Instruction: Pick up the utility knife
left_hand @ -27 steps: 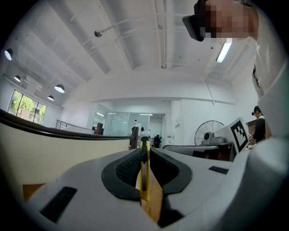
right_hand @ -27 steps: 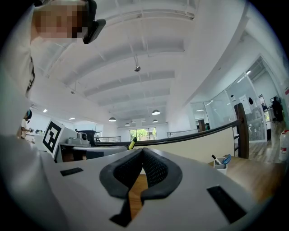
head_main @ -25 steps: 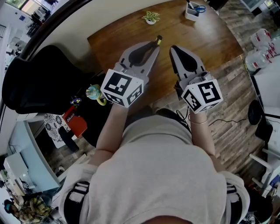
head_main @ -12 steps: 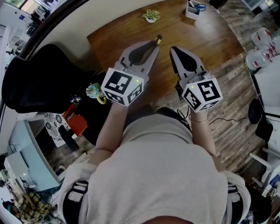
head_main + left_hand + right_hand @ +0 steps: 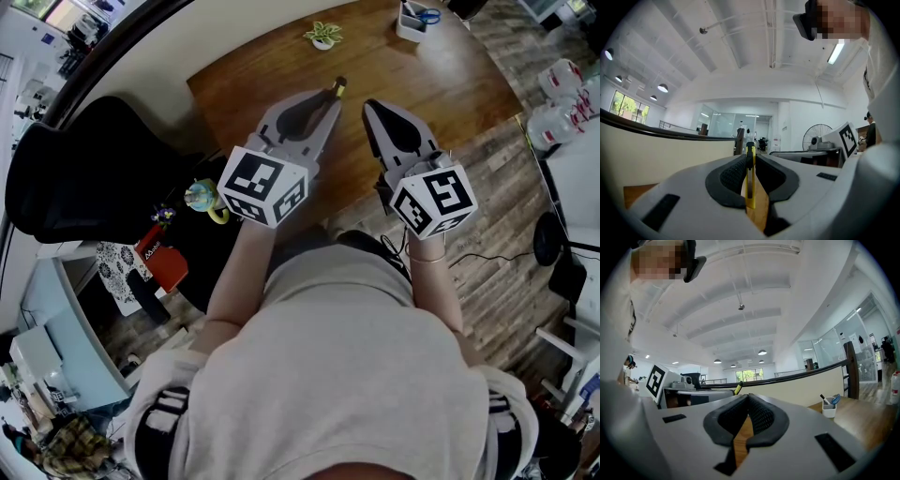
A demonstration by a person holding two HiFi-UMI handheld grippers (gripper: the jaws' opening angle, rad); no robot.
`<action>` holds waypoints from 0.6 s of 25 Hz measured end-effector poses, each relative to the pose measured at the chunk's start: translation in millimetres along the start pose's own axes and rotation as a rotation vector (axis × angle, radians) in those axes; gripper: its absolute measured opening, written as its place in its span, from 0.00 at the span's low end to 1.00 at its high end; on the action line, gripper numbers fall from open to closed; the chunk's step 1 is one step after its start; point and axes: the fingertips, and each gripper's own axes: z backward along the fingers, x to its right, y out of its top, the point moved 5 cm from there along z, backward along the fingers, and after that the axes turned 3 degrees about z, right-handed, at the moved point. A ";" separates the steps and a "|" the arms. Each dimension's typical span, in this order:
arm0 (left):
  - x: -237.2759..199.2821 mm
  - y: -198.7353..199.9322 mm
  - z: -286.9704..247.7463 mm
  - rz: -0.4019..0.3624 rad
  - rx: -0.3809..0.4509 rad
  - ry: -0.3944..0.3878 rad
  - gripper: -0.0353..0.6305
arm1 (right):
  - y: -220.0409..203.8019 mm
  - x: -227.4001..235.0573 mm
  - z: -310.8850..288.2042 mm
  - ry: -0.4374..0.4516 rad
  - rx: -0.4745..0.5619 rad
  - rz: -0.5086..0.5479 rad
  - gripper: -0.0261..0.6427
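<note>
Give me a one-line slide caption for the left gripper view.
Left gripper clamps the yellow utility knife between its pads, one end poking past the jaws, above the wooden table.

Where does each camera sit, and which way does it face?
Head view: on the person's head, looking down at the table; arms, torso and both grippers show.
Left gripper view: on the left gripper, looking along jaws clamping the utility knife.
Right gripper view: on the right gripper, looking along shut, empty jaws.
Shared: head and right gripper views both show the pen holder.
</note>
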 end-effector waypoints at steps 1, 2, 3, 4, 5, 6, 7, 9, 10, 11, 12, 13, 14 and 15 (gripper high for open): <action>0.1 -0.2 -0.4 0.001 -0.001 0.000 0.17 | 0.3 0.9 0.5 -0.004 0.003 -0.002 0.05; 0.3 -0.4 -1.0 0.003 -0.001 -0.001 0.17 | 0.5 1.8 0.9 -0.008 0.005 -0.003 0.05; 0.7 -0.3 -1.9 0.004 -0.001 -0.002 0.17 | 0.7 2.8 1.2 -0.009 0.006 -0.004 0.05; 1.1 -0.2 -2.9 0.004 0.000 -0.002 0.17 | 0.8 3.6 1.4 -0.009 0.005 -0.003 0.05; 1.5 -0.2 -4.0 0.004 0.000 -0.003 0.17 | 0.8 4.4 1.5 -0.008 0.004 -0.002 0.05; 1.6 -0.4 -4.9 0.004 -0.001 -0.002 0.17 | 0.7 5.1 1.6 -0.007 0.003 -0.003 0.05; 1.5 -1.0 -5.8 0.004 -0.002 -0.002 0.17 | 0.6 5.6 1.7 -0.007 0.002 -0.004 0.05; 0.3 -1.9 -7.2 0.009 -0.004 0.000 0.17 | 0.1 6.5 0.9 -0.006 0.001 -0.005 0.05; -0.4 -2.1 -7.9 0.012 -0.004 0.000 0.17 | -0.2 7.0 0.3 -0.006 0.000 -0.005 0.05; -0.7 -2.3 -8.7 0.013 -0.004 0.000 0.17 | -0.5 7.4 0.2 -0.005 -0.002 -0.003 0.05; -0.4 -2.6 -9.4 0.014 -0.005 -0.001 0.17 | -1.0 7.7 0.4 -0.005 -0.004 -0.002 0.05; 0.1 -2.8 -9.8 0.014 -0.004 -0.002 0.17 | -1.4 7.7 0.9 -0.005 -0.006 -0.001 0.05; 0.6 -3.0 -9.9 0.014 -0.004 -0.003 0.17 | -1.8 7.3 1.3 -0.004 -0.007 0.000 0.05; 1.0 -3.2 -10.0 0.015 -0.004 -0.004 0.17 | -2.0 6.9 1.7 -0.003 -0.009 0.001 0.05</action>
